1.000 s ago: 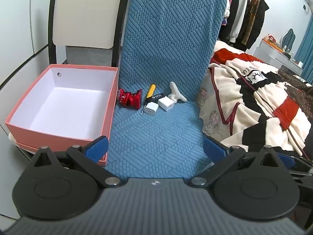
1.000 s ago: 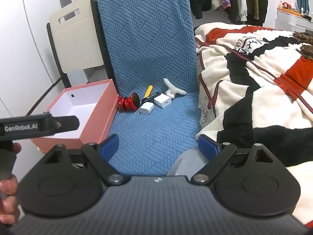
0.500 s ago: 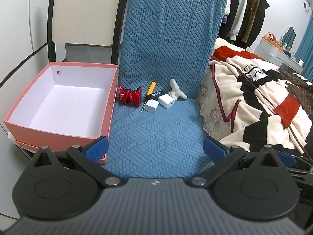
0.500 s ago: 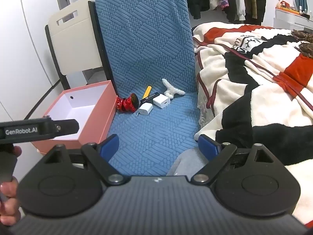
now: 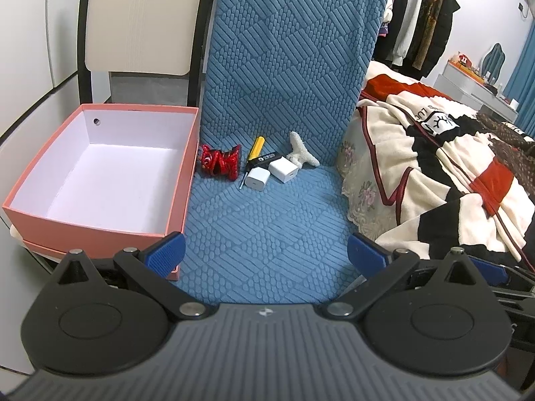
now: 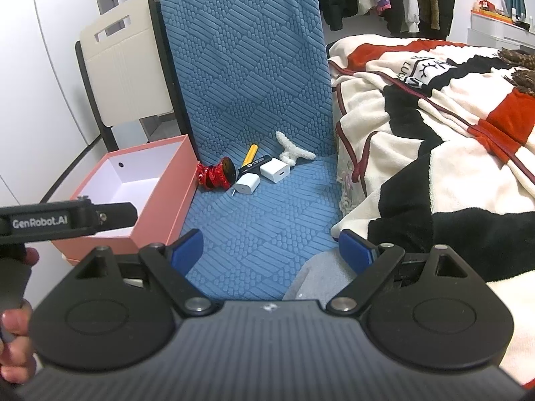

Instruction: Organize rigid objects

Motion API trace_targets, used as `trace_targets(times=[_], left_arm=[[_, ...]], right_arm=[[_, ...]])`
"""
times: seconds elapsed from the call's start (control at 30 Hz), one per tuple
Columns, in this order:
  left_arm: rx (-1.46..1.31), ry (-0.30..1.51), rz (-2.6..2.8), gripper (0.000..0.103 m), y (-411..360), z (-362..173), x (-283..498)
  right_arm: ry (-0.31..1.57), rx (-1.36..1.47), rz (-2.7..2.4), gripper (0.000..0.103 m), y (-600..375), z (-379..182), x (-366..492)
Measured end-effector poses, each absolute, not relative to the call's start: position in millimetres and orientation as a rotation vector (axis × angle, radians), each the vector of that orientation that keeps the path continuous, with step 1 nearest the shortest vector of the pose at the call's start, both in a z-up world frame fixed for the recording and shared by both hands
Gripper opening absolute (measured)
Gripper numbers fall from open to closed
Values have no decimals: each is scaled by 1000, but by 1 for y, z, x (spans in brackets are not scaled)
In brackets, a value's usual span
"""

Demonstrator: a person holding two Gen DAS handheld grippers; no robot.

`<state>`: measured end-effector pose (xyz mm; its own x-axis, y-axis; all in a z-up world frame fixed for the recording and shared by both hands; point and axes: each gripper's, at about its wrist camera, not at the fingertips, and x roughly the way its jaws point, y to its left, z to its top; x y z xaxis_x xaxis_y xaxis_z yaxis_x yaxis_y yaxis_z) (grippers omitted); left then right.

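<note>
On the blue chair seat (image 5: 267, 220) lie a shiny red figurine (image 5: 220, 163), a yellow-handled screwdriver (image 5: 252, 153), a black stick (image 5: 265, 159), two white chargers (image 5: 256, 176) (image 5: 283, 170) and a white coral-like piece (image 5: 301, 156). An empty pink box (image 5: 97, 170) stands to the left of the seat. My left gripper (image 5: 265, 254) is open and empty, well short of the objects. My right gripper (image 6: 271, 247) is open and empty, above the seat's front. The same objects show in the right wrist view: figurine (image 6: 215, 173), chargers (image 6: 246, 183) (image 6: 275, 171), box (image 6: 133, 197).
A bed with a cream, black and red blanket (image 5: 434, 167) borders the seat on the right. A cream folding chair (image 5: 140, 23) stands behind the box. Clothes hang on a rack (image 5: 418, 16) at the back. The left gripper's body (image 6: 67, 220) shows in the right wrist view.
Both grippers have moved slightly forward toward the objects on the seat. Both stay open. Nothing on the seat has moved.
</note>
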<state>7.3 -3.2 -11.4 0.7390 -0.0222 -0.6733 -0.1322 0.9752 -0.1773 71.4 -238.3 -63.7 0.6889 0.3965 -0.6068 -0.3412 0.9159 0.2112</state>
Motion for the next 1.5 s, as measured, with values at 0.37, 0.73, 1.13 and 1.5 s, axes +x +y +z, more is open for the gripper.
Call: trace_targets(times=[0.37,0.73,1.13,1.5], left_arm=[[-214,752,55,103,-2,-17,11],[-216,754,54,103,-2,-18,13],[-212,756,55,103,-2,-20,18],[-217,753,55,103,2,-30,22]], right_arm=[[708,86,415,89,-236,-69,75],[710,93,416,89,-236,-73,78],[709,100,414,89,-238,-75,78],[703,98,412,89,-237,-83,84]])
